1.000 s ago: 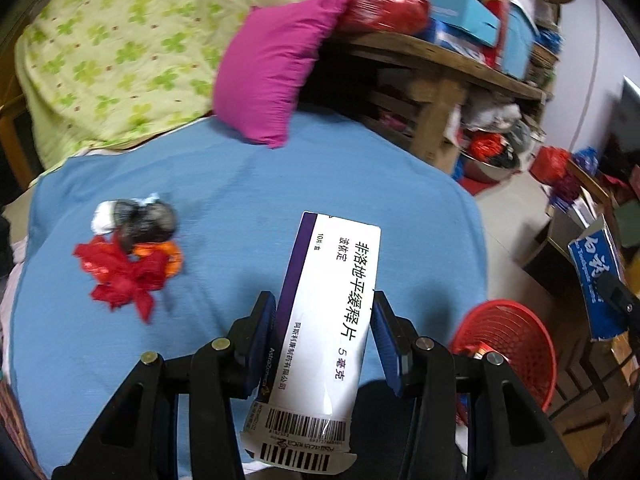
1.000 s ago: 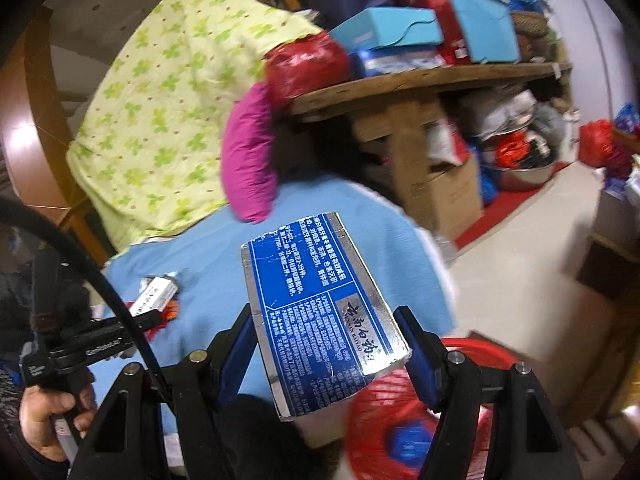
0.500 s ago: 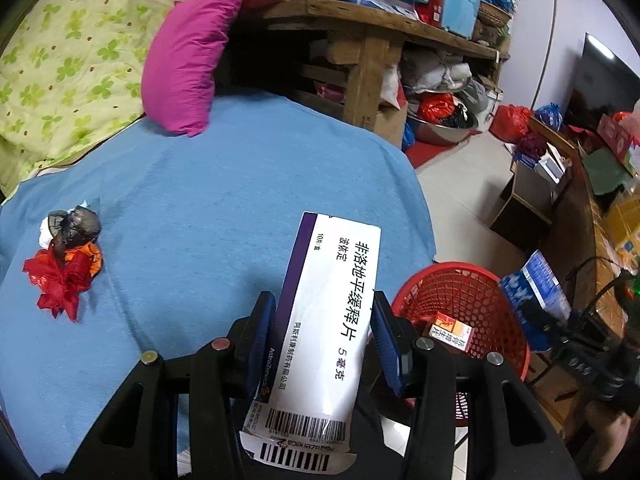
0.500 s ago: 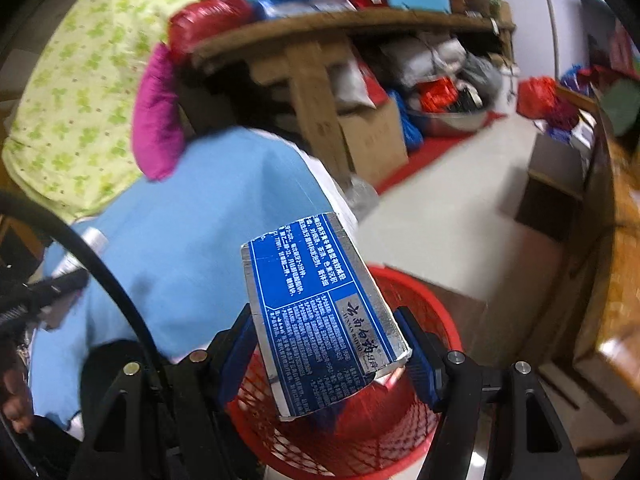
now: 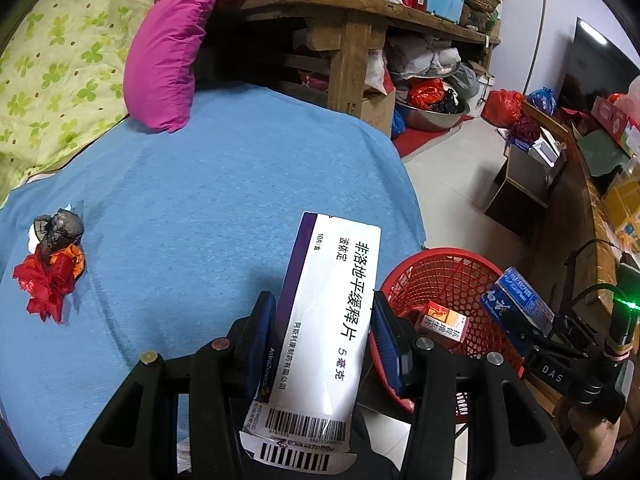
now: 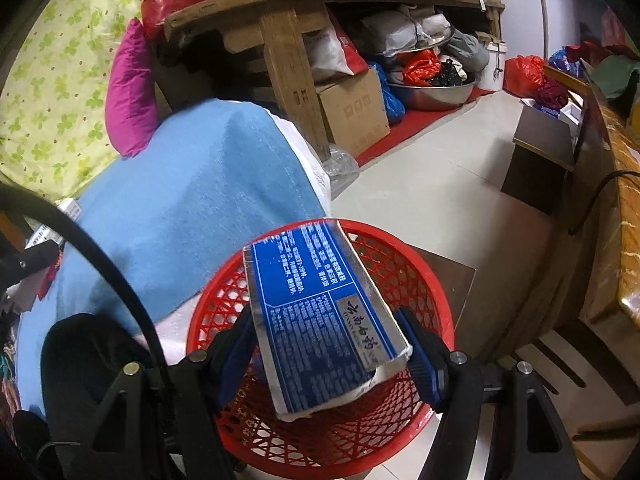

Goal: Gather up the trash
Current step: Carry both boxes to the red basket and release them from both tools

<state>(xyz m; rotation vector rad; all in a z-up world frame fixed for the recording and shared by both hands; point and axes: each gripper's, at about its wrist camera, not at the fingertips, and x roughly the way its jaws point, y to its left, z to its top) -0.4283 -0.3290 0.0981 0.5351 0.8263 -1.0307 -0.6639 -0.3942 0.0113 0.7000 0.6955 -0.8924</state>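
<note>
My left gripper [image 5: 324,300] is shut on a white and purple medicine box [image 5: 332,320], held over the edge of the blue bed cover [image 5: 220,200]. A red mesh basket [image 5: 440,254] stands on the floor just to its right, with an orange box [image 5: 442,322] inside. In the right wrist view a blue and silver box [image 6: 320,312] sits between the pads of my right gripper [image 6: 324,320], directly above the basket [image 6: 424,280]. Those jaws are opening, and the pads still touch the box. Crumpled red wrappers [image 5: 46,284] and a dark wad [image 5: 60,226] lie on the cover at left.
A pink pillow [image 5: 168,60] and a green-flowered quilt [image 5: 60,60] lie at the bed's far end. A wooden bench [image 5: 352,40] loaded with boxes stands behind, with a cardboard box [image 6: 352,108] and a metal basin [image 6: 432,92] under it. A wooden counter [image 6: 616,220] runs along the right.
Both grippers swung toward the basket. My right gripper sank with the blue box from above the bed to just over the basket. The left still grips the white box.
</note>
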